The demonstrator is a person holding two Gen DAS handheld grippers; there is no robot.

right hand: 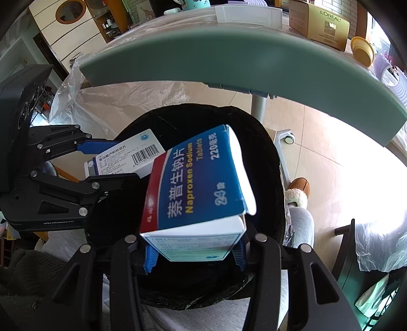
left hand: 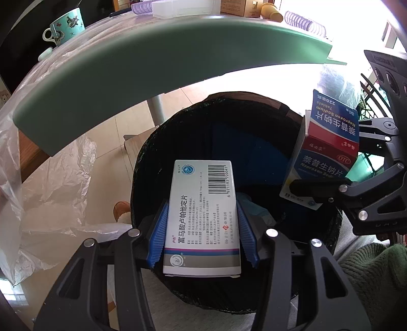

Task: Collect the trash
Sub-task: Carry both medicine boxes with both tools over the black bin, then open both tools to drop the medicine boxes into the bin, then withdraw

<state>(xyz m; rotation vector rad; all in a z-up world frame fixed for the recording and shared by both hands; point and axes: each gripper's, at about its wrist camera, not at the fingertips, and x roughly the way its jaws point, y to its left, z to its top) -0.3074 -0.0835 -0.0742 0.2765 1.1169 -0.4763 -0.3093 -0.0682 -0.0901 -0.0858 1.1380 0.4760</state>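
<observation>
Over the black-lined trash bin (left hand: 229, 122): two medicine cartons, one per claw.

Left claw (left hand: 202, 234): closed on white medicine box (left hand: 203, 216), blue pads (left hand: 159, 234) pressed to both long sides; barcode face up, far end reaching out over the bin's dark opening. Same box also seen from the right wrist view (right hand: 127, 157), held at the bin's left rim.

Right claw (right hand: 194, 250): closed on blue naproxen box (right hand: 195, 183), gripped at its white lower end; box tilted, top flap open, hanging above the bin mouth. Seen from the left wrist view (left hand: 328, 150) at the bin's right rim, well apart from the white box.

Inside bin: dark blue and pale items (left hand: 257, 206), too dim to identify.

Beyond bin: green worktop edge (left hand: 152, 76), clear plastic sheet (left hand: 58, 178) draped from it toward the floor.

On worktop: teal patterned mug (left hand: 66, 25), gold L'Oreal carton (right hand: 320, 23), yellow bowl (right hand: 362, 51).

On floor: brown slipper (right hand: 300, 188).
</observation>
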